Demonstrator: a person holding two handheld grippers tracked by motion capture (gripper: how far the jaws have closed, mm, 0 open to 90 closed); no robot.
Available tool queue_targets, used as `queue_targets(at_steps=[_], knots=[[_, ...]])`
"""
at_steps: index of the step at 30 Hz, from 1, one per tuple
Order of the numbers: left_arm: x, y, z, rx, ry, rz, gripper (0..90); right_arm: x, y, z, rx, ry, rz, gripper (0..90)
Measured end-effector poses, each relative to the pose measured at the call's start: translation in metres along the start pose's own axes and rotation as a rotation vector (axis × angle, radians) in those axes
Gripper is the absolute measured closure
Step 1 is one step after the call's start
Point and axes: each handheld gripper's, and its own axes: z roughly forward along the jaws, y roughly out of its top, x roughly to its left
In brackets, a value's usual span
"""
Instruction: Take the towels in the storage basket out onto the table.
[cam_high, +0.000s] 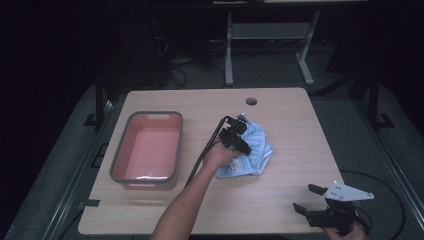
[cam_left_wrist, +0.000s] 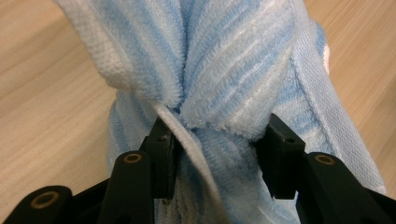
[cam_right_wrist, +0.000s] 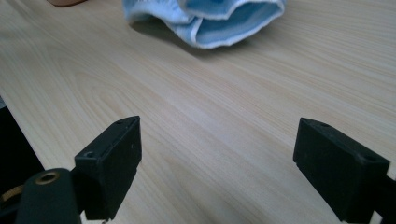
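Note:
A crumpled light-blue striped towel (cam_high: 255, 150) lies on the wooden table (cam_high: 280, 110), right of centre. My left gripper (cam_high: 236, 135) sits on the towel's left part, held by a hand reaching in from below. In the left gripper view a thick bunch of the towel (cam_left_wrist: 224, 70) is pinched between the two black jaws of the left gripper (cam_left_wrist: 219, 147). My right gripper (cam_high: 306, 197) hovers near the table's front right corner, jaws wide apart with nothing in them. In the right gripper view its jaws (cam_right_wrist: 217, 140) frame bare wood, and the towel (cam_right_wrist: 219, 18) lies farther off.
A pink bin with a grey rim (cam_high: 118, 155) stands on the left half of the table. A round cable hole (cam_high: 251, 101) is near the far edge. White desk legs (cam_high: 229, 50) stand on the floor beyond the table.

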Motion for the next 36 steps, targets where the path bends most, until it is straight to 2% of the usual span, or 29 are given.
queue_targets(at_steps=[3,10,14,15,22,26,30,31,34,36], knots=[[-0.001,-0.002,0.002,0.011,-0.004,0.000,47.7,0.001,0.000,0.000,-0.002,0.000,-0.008,14.8],[-0.001,-0.004,-0.003,-0.016,-0.017,-0.003,44.3,0.001,0.001,0.000,0.000,-0.001,-0.012,14.8],[-0.002,-0.009,-0.008,-0.027,-0.025,-0.002,37.9,0.002,0.001,0.001,0.002,0.000,-0.008,14.8],[-0.002,-0.013,-0.011,-0.035,-0.035,0.010,37.8,0.002,0.001,0.001,0.004,-0.002,-0.007,14.8],[0.000,-0.024,-0.021,-0.064,-0.040,-0.001,36.6,0.002,0.001,0.001,0.006,-0.006,-0.012,14.8],[-0.001,-0.032,-0.032,-0.099,-0.063,0.003,36.5,0.002,0.002,0.002,0.007,-0.009,-0.013,14.8],[0.000,-0.041,-0.040,-0.103,-0.064,0.015,36.0,0.002,0.002,0.002,0.011,-0.010,-0.013,14.8],[-0.001,-0.046,-0.044,-0.119,-0.067,0.010,35.9,0.002,0.002,0.002,0.010,-0.011,-0.013,14.8],[-0.001,-0.052,-0.049,-0.124,-0.067,0.024,35.6,0.002,0.002,0.001,0.009,-0.014,-0.014,14.8],[-0.002,-0.055,-0.051,-0.134,-0.069,0.018,35.5,0.002,0.002,0.001,0.009,-0.014,-0.011,14.8]])
